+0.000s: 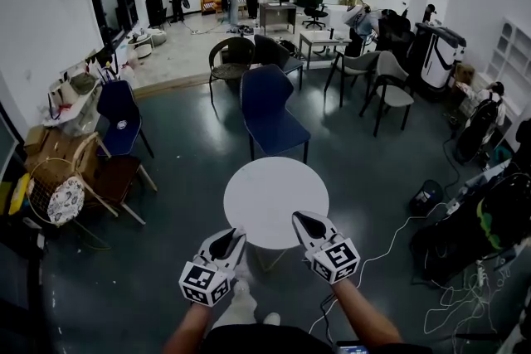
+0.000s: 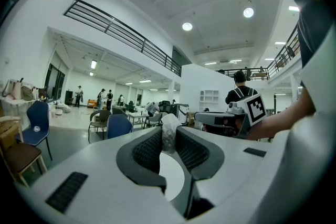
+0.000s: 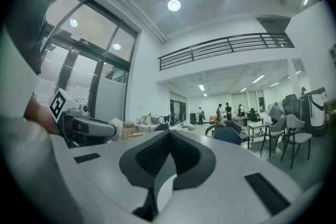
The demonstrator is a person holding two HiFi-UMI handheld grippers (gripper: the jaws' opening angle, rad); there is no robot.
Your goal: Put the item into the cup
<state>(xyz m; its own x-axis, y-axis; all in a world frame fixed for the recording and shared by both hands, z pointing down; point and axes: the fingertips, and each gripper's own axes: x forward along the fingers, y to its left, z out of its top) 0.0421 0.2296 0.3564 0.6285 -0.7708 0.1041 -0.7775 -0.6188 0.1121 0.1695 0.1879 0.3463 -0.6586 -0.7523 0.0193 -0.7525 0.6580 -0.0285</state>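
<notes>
A small crumpled whitish item [image 2: 169, 128] is pinched between the dark pads of my left gripper [image 2: 169, 132]. In the head view the left gripper [image 1: 235, 238] hovers at the near edge of a round white table [image 1: 265, 191]. Just to its right, my right gripper [image 1: 298, 218] is also over the near edge. In the right gripper view its jaws [image 3: 169, 136] are pressed together with nothing between them. That view also shows the left gripper [image 3: 86, 127] off to the left, level with the right gripper, the item [image 3: 117, 127] at its tip. No cup shows in any view.
A blue chair [image 1: 270, 108] stands just behind the table, with more chairs and desks beyond. Cables [image 1: 390, 249] and dark bags lie on the floor to the right. A wicker chair [image 1: 58, 191] is at the left. Several people stand at the far back.
</notes>
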